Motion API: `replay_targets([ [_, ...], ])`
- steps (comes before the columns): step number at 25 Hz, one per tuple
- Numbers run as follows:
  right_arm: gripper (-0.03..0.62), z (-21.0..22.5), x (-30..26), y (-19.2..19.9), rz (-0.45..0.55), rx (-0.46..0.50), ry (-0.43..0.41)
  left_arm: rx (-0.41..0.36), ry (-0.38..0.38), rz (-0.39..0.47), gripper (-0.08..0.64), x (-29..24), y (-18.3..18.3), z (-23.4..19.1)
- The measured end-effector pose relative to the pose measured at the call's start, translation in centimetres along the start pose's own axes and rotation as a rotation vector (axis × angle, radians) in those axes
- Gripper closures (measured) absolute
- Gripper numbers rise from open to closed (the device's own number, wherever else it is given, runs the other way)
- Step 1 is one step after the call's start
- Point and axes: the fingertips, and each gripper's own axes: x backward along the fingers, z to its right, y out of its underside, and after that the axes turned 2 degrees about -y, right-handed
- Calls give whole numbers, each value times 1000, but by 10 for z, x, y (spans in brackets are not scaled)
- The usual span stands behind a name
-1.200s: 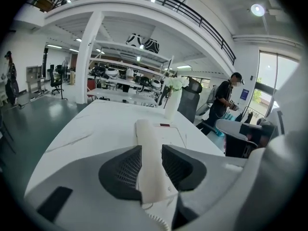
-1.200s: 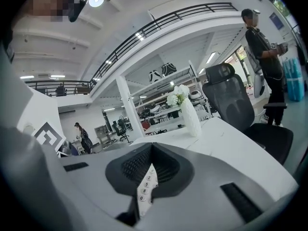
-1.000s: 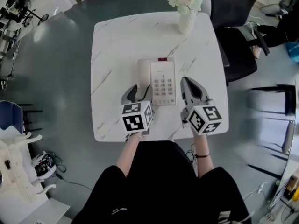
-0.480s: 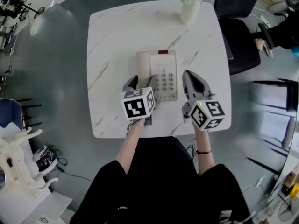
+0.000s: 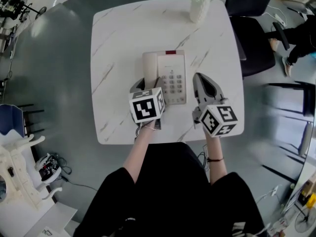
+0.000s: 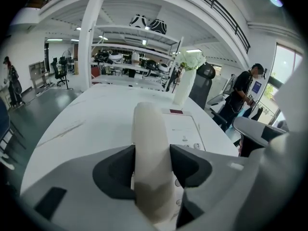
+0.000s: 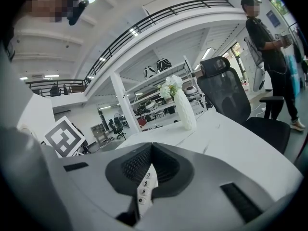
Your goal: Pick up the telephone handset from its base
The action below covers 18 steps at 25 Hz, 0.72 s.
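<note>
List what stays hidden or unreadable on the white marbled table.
- Small print on the white push-button telephone base: left gripper view, too small.
- Its keypad: right gripper view, mostly behind the shut right gripper.
- White vase of flowers: head view, top cut off by upper edge.

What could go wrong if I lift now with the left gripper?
1. The left gripper, whose jaws have just been closing, grips the handset at its near end, not mid-length. The far end may droop or twist out of the pads.
2. The right gripper sits shut beside the phone base, not on it. The base might drag along if a cord, which I cannot see, pulls on it.
</note>
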Motion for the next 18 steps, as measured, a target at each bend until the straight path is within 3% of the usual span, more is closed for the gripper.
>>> replay_targets([
  [7, 601, 6, 10, -5, 10, 5, 17, 27, 8, 32, 350, 4, -4, 0],
  [18, 601, 13, 23, -20, 47, -6, 32, 60, 88, 112, 351, 24, -14, 8],
])
